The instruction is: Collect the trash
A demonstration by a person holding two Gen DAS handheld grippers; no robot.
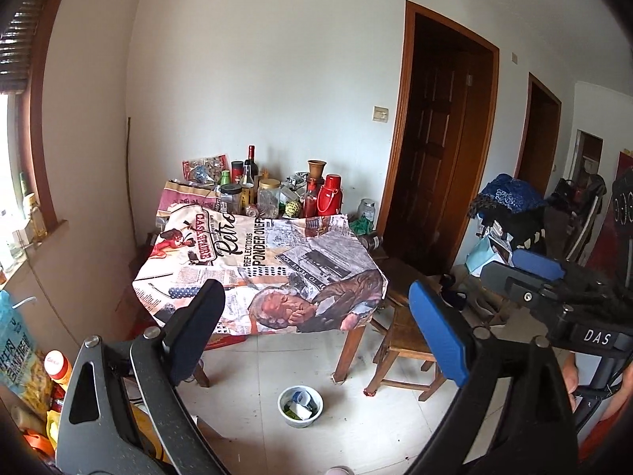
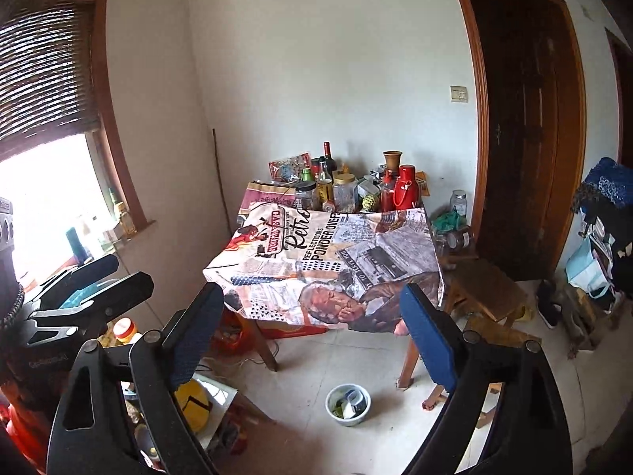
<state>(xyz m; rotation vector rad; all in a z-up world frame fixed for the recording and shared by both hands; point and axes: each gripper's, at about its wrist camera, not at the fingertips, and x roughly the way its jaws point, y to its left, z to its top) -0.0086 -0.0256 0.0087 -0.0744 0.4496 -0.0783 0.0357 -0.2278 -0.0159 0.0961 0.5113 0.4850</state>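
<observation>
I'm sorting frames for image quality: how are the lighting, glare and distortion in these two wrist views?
Left wrist view: even daylight, table and bowl sharp, door frame bowed by the fisheye, dark corners. Right wrist view: window blown out to white glare, blind above it dark, door frame curved, table still clear.

A bowl (image 1: 300,405) sits on the floor before the table (image 1: 261,277), stool (image 1: 407,336) right.

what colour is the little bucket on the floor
White bucket, with scraps inside; clearest in the right wrist view.
</observation>
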